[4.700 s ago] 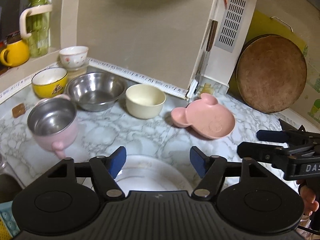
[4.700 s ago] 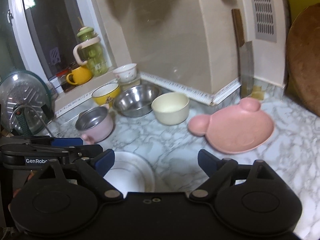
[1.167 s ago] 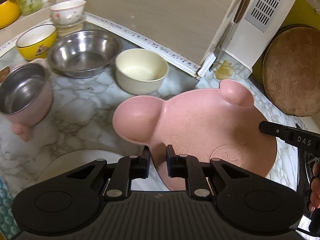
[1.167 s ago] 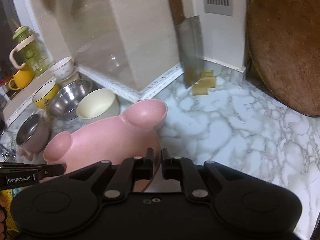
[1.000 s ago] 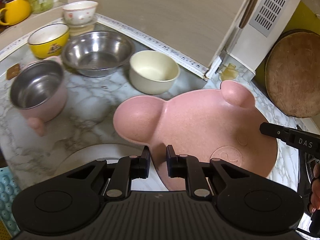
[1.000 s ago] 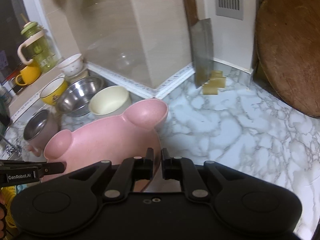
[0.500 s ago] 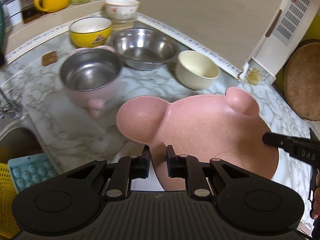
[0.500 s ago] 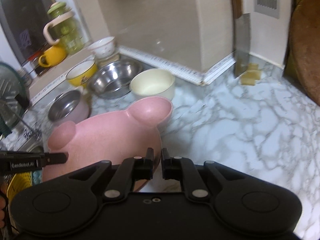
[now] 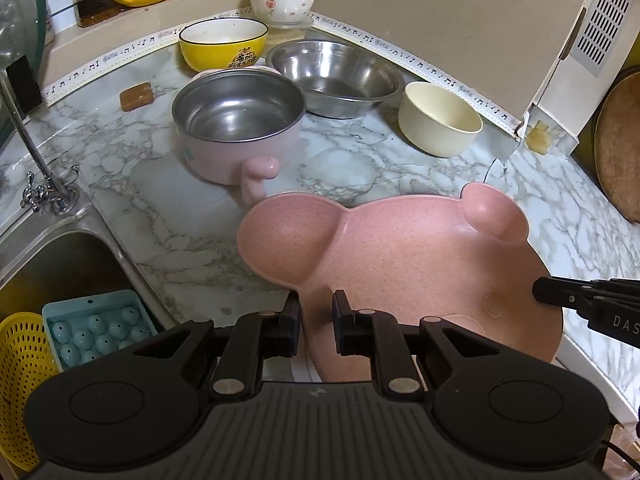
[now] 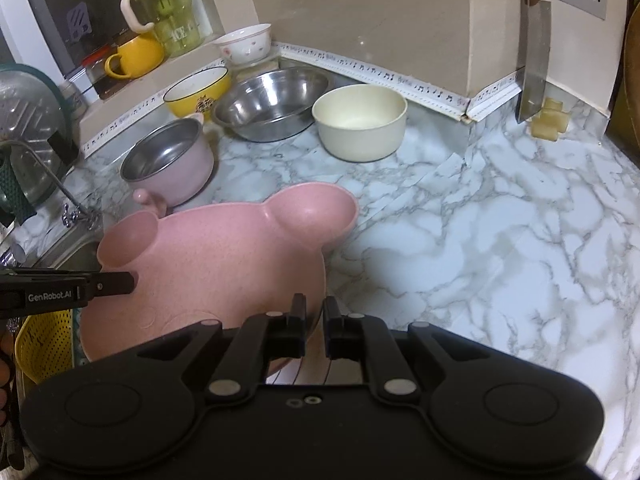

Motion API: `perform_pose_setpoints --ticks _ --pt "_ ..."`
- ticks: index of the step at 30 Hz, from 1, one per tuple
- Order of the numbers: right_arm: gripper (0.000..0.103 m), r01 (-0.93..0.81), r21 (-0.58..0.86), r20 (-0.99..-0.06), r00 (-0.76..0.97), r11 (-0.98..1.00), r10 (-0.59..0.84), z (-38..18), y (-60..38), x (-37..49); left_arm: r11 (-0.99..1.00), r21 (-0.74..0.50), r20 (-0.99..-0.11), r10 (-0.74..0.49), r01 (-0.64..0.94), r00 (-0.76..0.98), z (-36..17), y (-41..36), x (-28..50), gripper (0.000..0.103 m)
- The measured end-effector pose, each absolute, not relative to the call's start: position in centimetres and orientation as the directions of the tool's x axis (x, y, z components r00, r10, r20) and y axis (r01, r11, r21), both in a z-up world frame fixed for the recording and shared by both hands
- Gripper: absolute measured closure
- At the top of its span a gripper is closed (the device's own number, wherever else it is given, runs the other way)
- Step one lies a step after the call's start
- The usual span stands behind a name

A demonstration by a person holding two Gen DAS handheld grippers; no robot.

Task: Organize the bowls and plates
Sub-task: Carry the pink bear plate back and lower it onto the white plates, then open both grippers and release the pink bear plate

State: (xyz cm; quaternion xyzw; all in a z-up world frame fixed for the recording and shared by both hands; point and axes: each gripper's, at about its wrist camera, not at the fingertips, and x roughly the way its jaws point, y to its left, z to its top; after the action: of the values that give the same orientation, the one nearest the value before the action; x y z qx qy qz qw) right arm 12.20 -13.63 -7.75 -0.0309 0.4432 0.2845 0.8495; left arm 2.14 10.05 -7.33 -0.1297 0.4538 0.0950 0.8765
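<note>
A pink bear-shaped plate (image 9: 400,256) (image 10: 208,264) hangs above the marble counter, gripped on two sides. My left gripper (image 9: 316,316) is shut on its near rim below the left ear. My right gripper (image 10: 314,320) is shut on the opposite rim. Each gripper's tip shows in the other's view. Behind the plate stand a pink-sided steel pot (image 9: 240,128) (image 10: 168,164), a steel bowl (image 9: 336,76) (image 10: 272,96), a cream bowl (image 9: 440,118) (image 10: 360,120), a yellow bowl (image 9: 222,44) (image 10: 198,92) and a white flowered bowl (image 9: 282,0) (image 10: 242,44). A white plate edge peeks under the pink one.
A sink (image 9: 48,264) lies at the left with a tap (image 9: 36,160), a teal tray (image 9: 96,328) and a yellow colander (image 9: 20,360). A cleaver (image 10: 534,60) leans on the wall. A round wooden board (image 9: 620,144) stands at the right. A yellow mug (image 10: 136,56) and green jar (image 10: 168,16) sit on the sill.
Both grippers carried the pink plate leftwards, towards the sink, and slightly down. The bowls and the pot shifted right in both views and the sink came into view.
</note>
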Motion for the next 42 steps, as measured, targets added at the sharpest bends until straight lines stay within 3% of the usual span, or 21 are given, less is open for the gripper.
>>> perform_pose_setpoints --ticks 12,31,42 --pt "0.093 -0.535 0.154 -0.777 0.454 0.831 0.436 -8.8 -12.9 11.2 0.948 -0.141 -0.823 0.047 -0.284 0.566 -8.8 10.0 1.3 0.088" --pt "0.092 -0.522 0.099 -0.775 0.494 0.847 0.395 -10.3 -12.5 11.2 0.975 -0.015 -0.797 0.123 -0.222 0.591 -9.3 8.3 1.7 0.088" --pt "0.073 -0.516 0.128 -0.784 0.471 0.847 0.405 -10.1 -12.9 11.5 0.972 -0.062 -0.823 0.079 -0.227 0.562 -9.1 9.3 1.8 0.083"
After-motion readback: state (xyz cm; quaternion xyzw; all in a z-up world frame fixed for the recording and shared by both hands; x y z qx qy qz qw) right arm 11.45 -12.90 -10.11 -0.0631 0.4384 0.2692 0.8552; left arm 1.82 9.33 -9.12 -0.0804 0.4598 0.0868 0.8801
